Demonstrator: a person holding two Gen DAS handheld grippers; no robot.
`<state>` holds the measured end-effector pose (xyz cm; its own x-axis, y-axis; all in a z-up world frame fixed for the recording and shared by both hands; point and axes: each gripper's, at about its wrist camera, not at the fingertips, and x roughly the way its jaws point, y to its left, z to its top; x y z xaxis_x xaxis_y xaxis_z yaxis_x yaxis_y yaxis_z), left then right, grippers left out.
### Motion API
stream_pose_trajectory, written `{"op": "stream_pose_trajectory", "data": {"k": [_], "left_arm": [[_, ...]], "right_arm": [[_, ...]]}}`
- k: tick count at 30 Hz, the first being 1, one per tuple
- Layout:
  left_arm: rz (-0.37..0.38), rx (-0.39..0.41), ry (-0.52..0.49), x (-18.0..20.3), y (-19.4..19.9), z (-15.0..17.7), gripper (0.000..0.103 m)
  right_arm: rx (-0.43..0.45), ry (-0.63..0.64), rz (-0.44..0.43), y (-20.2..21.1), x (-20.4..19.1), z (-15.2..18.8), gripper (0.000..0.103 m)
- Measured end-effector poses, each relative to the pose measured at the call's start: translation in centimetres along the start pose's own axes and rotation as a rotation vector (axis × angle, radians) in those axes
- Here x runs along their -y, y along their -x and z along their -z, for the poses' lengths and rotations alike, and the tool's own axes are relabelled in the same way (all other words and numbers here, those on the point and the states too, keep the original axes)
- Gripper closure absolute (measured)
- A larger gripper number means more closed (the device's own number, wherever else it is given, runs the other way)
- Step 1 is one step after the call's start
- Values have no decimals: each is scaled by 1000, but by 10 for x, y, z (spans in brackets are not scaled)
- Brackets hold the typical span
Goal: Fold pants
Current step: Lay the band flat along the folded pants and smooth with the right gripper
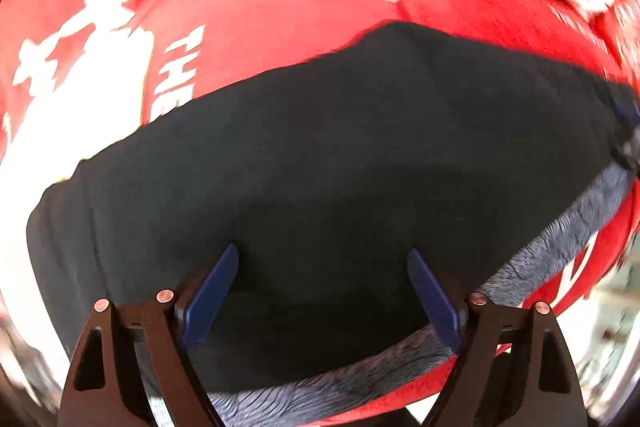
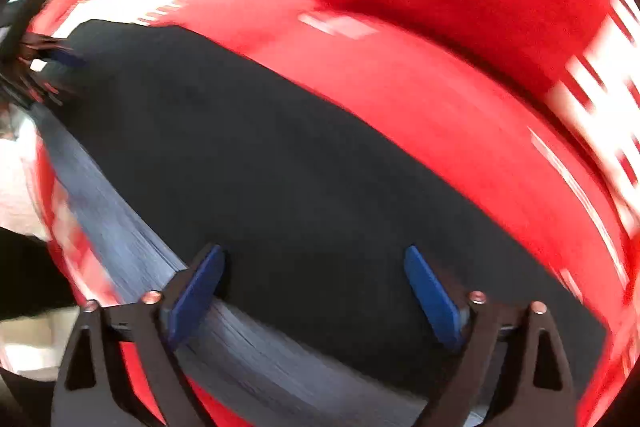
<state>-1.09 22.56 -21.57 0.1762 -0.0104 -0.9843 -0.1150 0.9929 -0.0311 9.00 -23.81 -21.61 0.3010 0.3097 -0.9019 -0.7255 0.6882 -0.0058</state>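
Note:
Dark navy pants (image 1: 340, 155) lie flat on a red cloth, with a strip of grey fleecy lining (image 1: 560, 239) showing along their near edge. My left gripper (image 1: 323, 253) points down over the pants, its blue pads wide apart and no fabric pinched between them. In the right wrist view the same pants (image 2: 280, 167) stretch away to the upper left, and their grey lining (image 2: 132, 235) runs along the left side. My right gripper (image 2: 313, 251) hangs open above the dark fabric near that edge. The left gripper's blue fingers (image 2: 64, 58) show at the pants' far end.
The red cloth (image 1: 280, 7) with white printed letters and figures covers the whole surface under the pants and rises in folds behind them. The same red cloth (image 2: 460, 87) fills the right wrist view, which is blurred. Pale floor shows past the cloth's edge (image 1: 612, 311).

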Motion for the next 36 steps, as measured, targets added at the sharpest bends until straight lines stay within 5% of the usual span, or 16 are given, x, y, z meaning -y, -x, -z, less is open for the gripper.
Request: {"op": "stream_pose_trajectory", "data": {"k": [5,7,9,11,13,15,16,18,21,26,29,31,36], "left_arm": [[-94,-55,109,-6,8,0,16],[-68,-43,106,17,15,-2,16],[-27,-13,38,61,19,-4,16],[66,-3,-23,116,15,-9,16],[178,-17,-84,182,2,-16,16],[245,-48,-150,235,-13,-24,16],[236,-55,-195,257,-20,-28,14],[137,-28,-260,286,-29,-33,6],[194,-9,-194,293,-18,-48,6],[284,73,-211,345,-1,-82,6],[261,28,-240,376,-27,-102,6],[143,-12,-238,377,-50,-109,6],[165,79,-124,355,-11,-106,6]], "right_arm": [[-62,-130,92,33,106,64,1],[-83,-165,198,43,116,67,1],[-34,-291,157,62,122,68,1],[74,-335,17,77,101,66,1],[64,-248,-41,68,74,66,1],[-14,-225,-12,49,74,76,1],[-51,-247,37,42,86,88,2],[17,-264,18,61,96,98,4],[-19,-265,153,83,109,93,5],[172,-444,17,99,146,58,5],[112,-456,-52,50,150,29,5],[80,-404,-73,25,160,33,5],[167,-489,-87,71,173,48,4]]}}
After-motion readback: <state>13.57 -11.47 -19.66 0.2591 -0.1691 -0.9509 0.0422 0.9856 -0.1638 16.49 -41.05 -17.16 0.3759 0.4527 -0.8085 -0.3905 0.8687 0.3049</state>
